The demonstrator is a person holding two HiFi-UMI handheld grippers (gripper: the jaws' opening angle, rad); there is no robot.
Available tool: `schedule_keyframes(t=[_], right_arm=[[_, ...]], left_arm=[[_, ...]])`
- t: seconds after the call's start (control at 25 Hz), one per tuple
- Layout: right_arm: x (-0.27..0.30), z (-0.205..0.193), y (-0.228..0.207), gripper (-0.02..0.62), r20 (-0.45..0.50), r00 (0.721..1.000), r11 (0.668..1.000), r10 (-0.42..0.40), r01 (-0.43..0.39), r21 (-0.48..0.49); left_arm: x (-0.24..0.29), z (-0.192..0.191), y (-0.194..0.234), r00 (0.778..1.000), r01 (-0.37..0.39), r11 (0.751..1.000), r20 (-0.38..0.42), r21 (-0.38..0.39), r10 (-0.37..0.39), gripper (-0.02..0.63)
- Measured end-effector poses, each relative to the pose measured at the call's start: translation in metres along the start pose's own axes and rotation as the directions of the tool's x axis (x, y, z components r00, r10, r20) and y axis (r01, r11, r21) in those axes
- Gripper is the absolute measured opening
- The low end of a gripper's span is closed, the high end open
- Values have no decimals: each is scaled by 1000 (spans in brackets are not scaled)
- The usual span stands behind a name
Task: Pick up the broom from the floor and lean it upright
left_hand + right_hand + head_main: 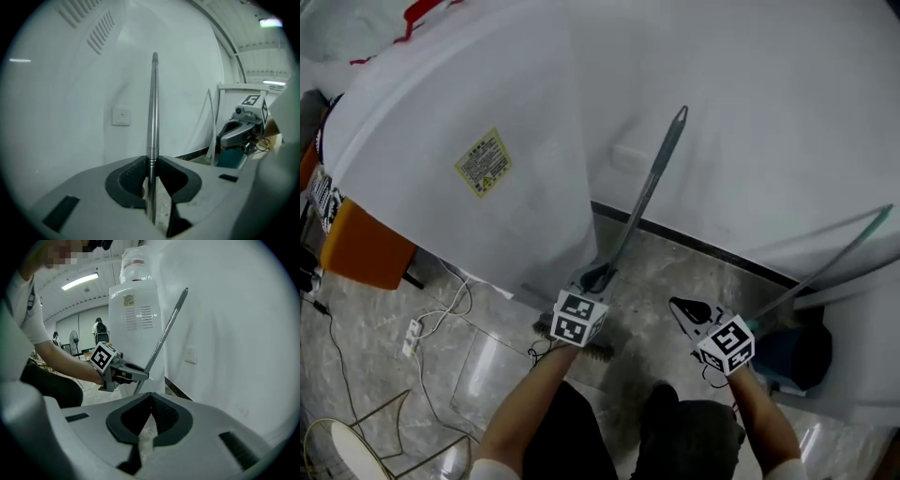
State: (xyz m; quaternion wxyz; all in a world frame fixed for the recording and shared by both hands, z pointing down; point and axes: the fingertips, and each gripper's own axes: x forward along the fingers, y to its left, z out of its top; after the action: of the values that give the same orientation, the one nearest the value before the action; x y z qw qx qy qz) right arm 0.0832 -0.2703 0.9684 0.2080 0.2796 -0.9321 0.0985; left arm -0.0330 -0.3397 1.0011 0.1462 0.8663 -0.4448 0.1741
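Near the lower middle of the head view, the left hand-held gripper has its jaws closed on the long grey metal handle of the broom, low on the handle. The handle rises toward the upper right, and its top end is in front of the white wall. The dark bristles lie just under this gripper, over the grey stone floor. At lower right, the right hand-held gripper has its jaws together and holds nothing.
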Motion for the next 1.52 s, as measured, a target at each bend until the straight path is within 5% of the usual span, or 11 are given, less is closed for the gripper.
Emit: schedule_keyframes(t=[0.72,1.04,1.44,1.52], right_arm=[[-53,70,-27,0,61,995,997,-77,78,-21],[-75,60,-54,0,112,985,990,-127,119,76],[-81,38,-64,0,115,983,983,-146,132,126],[-81,36,-68,0,116,982,982,-148,133,131]], left_arm=[[61,85,-40,998,4,1000,55,-22,-3,69],[104,94,-54,997,57,997,55,45,-60,71],[120,94,-20,997,-16,999,77,-46,20,75],[123,92,-19,998,-12,999,65,-48,15,133]])
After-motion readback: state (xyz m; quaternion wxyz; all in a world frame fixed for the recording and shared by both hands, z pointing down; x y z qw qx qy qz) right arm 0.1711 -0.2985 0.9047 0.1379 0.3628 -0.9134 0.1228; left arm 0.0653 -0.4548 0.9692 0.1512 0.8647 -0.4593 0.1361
